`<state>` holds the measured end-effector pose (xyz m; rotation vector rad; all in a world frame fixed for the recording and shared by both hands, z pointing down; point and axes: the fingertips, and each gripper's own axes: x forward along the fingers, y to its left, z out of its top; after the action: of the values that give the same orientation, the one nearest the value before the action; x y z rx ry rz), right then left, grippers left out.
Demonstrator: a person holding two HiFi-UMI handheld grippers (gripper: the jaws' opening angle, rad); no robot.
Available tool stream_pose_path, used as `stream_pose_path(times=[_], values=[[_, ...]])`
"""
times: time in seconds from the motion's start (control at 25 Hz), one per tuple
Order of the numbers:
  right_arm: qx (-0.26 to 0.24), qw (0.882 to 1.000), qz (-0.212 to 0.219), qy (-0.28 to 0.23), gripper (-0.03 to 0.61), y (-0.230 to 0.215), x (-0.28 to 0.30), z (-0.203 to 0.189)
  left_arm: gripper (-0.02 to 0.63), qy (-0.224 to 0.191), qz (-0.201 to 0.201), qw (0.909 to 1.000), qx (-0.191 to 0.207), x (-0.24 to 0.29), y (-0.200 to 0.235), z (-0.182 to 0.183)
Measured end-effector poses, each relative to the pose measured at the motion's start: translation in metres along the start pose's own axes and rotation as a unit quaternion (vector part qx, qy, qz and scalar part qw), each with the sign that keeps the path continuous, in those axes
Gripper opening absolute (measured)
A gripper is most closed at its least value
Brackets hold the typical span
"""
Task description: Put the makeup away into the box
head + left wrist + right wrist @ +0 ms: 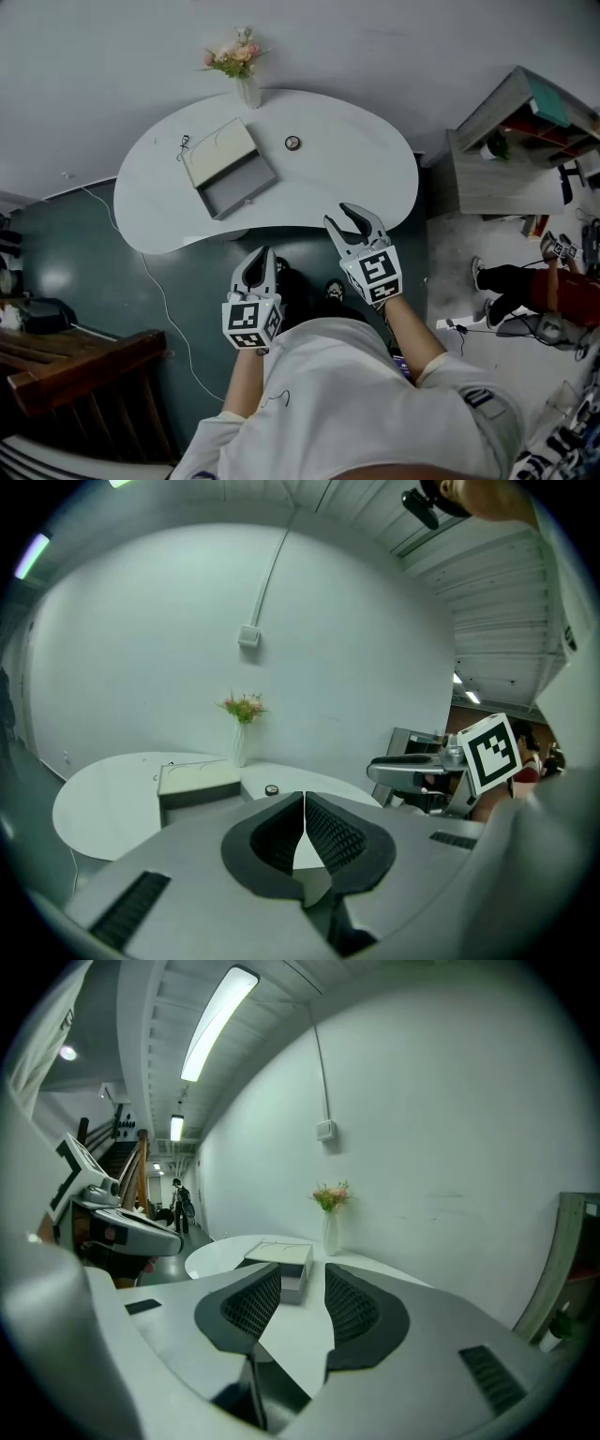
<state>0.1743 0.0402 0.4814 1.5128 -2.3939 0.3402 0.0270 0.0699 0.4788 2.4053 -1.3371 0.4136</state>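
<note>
Awaiting first pickup: left gripper (260, 257) jaws together, right gripper (355, 218) jaws partly apart, both empty; next, reach the far round makeup item (292, 142) right of the box (234, 183).

Jaws of right tool (300, 1281) stand apart, nothing between them. Beyond: grey rectangular box with pale lid (279, 1255) on white rounded table (220, 1252); white vase of pink flowers (330, 1222) at far edge.

bench (366, 178): box (228, 166) on left half | vase (247, 92) at far edge, just behind box | round item (292, 142) right of box, apart from it | shelf (506, 141) right of bench | cable (155, 291) on floor, left, before bench
</note>
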Motion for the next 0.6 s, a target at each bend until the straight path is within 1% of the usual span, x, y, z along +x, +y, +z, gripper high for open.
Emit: stream_pose_path(times=[0.16, 0.28, 0.36, 0.48, 0.6], values=[[-0.007, 1.000, -0.013, 0.010, 0.144, -0.006, 0.028, 0.005, 0.021, -0.004, 0.004, 0.9999, -0.011, 0.021, 0.039, 0.006], [-0.014, 0.999, -0.021, 0.021, 0.151, -0.010, 0.052, 0.014, 0.021, 0.000, -0.011, 0.9999, -0.012, 0.046, 0.063, 0.012], [-0.024, 0.999, -0.023, 0.036, 0.161, -0.012, 0.067, 0.018, 0.021, -0.003, -0.028, 0.9996, 0.001, 0.061, 0.073, 0.025], [-0.047, 0.996, -0.019, 0.068, 0.169, -0.013, 0.091, 0.024, 0.021, -0.005, -0.054, 0.9980, 0.033, 0.081, 0.091, 0.046], [-0.077, 0.991, -0.027, 0.104, 0.173, -0.013, 0.120, 0.030, 0.021, 0.005, -0.072, 0.9967, 0.037, 0.100, 0.118, 0.053]])
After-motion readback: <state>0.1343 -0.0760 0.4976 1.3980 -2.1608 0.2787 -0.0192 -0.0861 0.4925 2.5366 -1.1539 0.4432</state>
